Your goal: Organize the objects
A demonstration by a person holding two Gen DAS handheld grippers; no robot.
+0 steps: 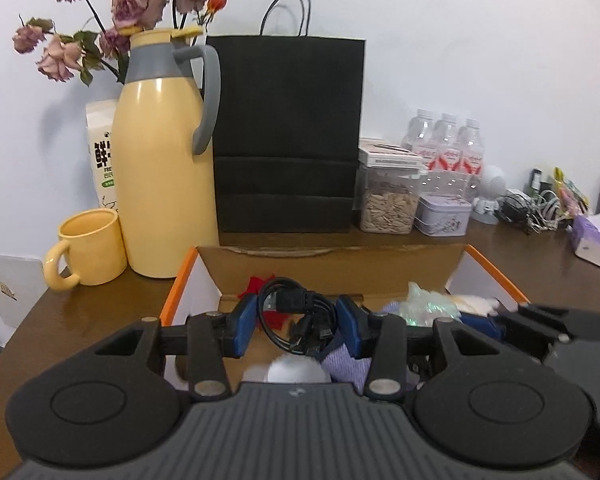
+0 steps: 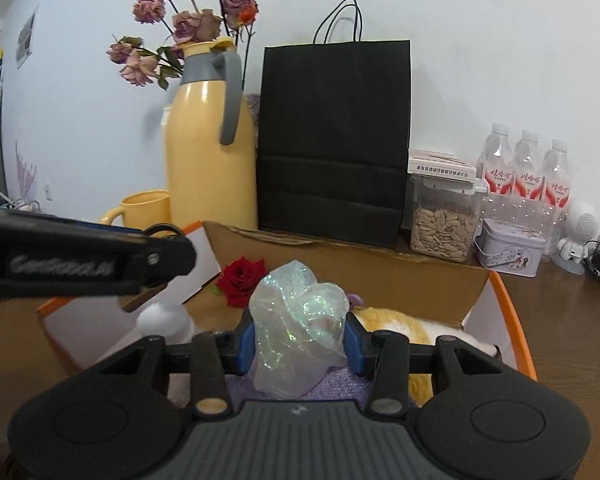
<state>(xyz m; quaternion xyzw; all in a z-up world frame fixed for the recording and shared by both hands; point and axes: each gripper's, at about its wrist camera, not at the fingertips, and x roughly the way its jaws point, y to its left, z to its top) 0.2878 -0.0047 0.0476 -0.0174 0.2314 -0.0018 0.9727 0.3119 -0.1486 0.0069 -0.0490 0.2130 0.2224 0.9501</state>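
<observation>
Two tongs, both loaded, both over the cardboard box (image 1: 380,264) w/ orange-edged flaps on my brown table (image 1: 80,316). Biggest thing behind the box: black paper bag (image 1: 290,132), upright against the wall. Left of it, just beside, the yellow jug (image 1: 164,168) w/ grey handle and dried flowers sticking out; milk carton (image 1: 100,152) behind that, yellow mug (image 1: 88,246) in front-left. Right of the bag: clear seed jar (image 1: 388,200), three water bottles (image 1: 446,148), small lilac tin (image 1: 442,214), tissue pack (image 1: 594,236) further right.

In the box: red rose (image 2: 242,276), white round thing (image 2: 164,320), purple knit, orange-white fluffy item (image 2: 400,324) — can't tell what exactly.

My left gripper (image 1: 298,322) is clamped on a coiled black USB cable (image 1: 296,308), pads pressing both sides, held above the box's near part. My right gripper (image 2: 300,340) pinches a crumpled iridescent plastic bag (image 2: 298,320) between its blue pads, also above the box, right of the left one.
</observation>
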